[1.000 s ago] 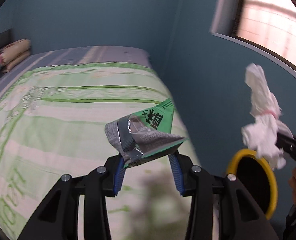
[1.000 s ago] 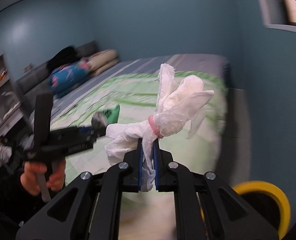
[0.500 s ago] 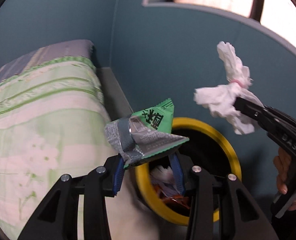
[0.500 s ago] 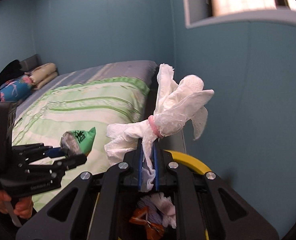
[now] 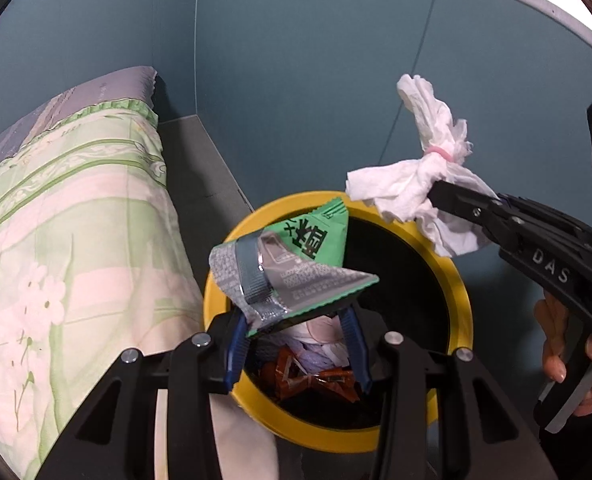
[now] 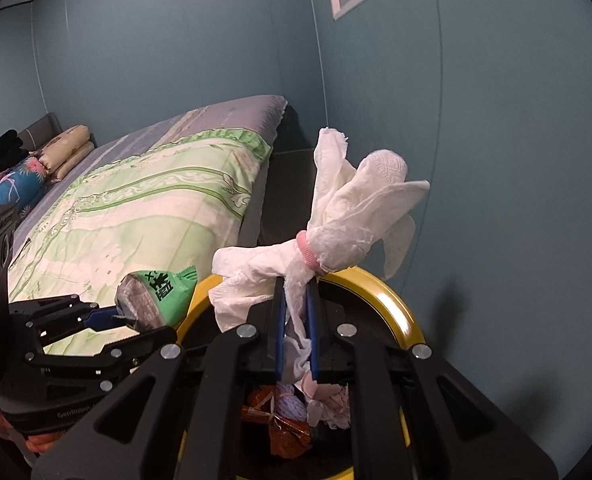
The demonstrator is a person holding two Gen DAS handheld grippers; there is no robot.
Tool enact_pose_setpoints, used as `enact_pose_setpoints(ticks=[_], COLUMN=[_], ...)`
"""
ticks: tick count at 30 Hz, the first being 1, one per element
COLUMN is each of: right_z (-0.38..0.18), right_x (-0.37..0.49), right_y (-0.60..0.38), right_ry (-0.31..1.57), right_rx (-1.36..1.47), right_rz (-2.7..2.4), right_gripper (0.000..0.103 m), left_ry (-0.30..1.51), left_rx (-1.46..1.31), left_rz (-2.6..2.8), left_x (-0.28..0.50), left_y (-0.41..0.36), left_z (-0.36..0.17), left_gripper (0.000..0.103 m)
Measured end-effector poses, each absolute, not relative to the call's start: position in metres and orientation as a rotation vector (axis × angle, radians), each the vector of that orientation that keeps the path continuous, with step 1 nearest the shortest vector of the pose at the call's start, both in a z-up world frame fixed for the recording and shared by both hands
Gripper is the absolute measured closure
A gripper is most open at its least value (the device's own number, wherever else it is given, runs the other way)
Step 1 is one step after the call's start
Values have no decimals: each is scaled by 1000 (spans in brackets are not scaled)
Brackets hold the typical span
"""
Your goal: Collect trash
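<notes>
**Both pieces of trash held over the bin**

From your left wrist camera: your left gripper (image 5: 296, 344) has its blue-padded fingers (image 5: 238, 354) part-way closed on the lower edge of the crumpled green and silver foil snack wrapper (image 5: 292, 268), which stands up above them, directly over the round yellow-rimmed black trash bin (image 5: 462, 304). Judge it as nearly weightless, crinkly and slick; the thin folded edge is the place to hold it, and a slack pinch could let it slide. Across the bin, your right gripper (image 5: 436, 196) reaches in from the right with the white wad of tissue tied by a pink band (image 5: 420, 184), near the far rim. Orange wrappers and pale tissue (image 5: 316, 376) already lie inside the bin. The green floral quilt on the bed (image 5: 76, 240) lies just left of the bin.

From your right wrist camera: the right gripper (image 6: 296, 328) is almost fully closed, its pads squeezing a thin strand of the tissue wad (image 6: 336, 236) just below the pink band (image 6: 307, 252). The wad is soft, light and easily torn, so the bunched waist by the band is the sound hold. It flares above the fingers, over the bin's yellow rim (image 6: 396, 300). The left gripper (image 6: 124, 320) shows at the left with the wrapper (image 6: 156, 296) at the bin's near-left edge. Both pieces look ready to drop
</notes>
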State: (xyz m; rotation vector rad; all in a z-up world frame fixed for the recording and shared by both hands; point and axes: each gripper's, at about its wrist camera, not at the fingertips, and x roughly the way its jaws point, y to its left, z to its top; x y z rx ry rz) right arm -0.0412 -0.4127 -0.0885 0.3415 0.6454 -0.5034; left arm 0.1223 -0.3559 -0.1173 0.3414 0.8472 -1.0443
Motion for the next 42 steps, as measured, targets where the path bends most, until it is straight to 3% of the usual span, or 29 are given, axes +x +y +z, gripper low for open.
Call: enact_pose_setpoints(ticks=[5, 10, 12, 14, 28, 30, 35, 38, 42], right_z=[-94, -96, -95, -94, -69, -63, -46, -31, -13], right_x=[-41, -36, -33, -34, -37, -32, -6, 11, 38], right_y=[-418, -420, -421, -423, -414, -410, -388, -365, -321], right_ry=[664, 670, 670, 670, 600, 581, 513, 456, 409], right_rx=[360, 398, 402, 405, 368, 350, 334, 305, 280], right_rz=[-504, -488, -496, -497, -560, -572, -532, -499, -407], right_gripper=[94, 92, 83, 54, 54, 47, 10, 8, 8], left_ry=[876, 893, 897, 902, 866, 831, 719, 619, 531], left_rx=[338, 300, 281, 251, 130, 105, 34, 7, -32], left_rz=[-1053, -1049, -1045, -1040, -964, -922, -770, -641, -499], left_x=[121, 124, 127, 132, 156, 163, 179, 183, 183], left_y=[-359, -354, -351, -347, -295, -276, -214, -167, -109], left_z=[-126, -126, -125, -123, -100, -92, -67, -49, -28], left_gripper=[61, 53, 43, 40, 34, 30, 19, 8, 8])
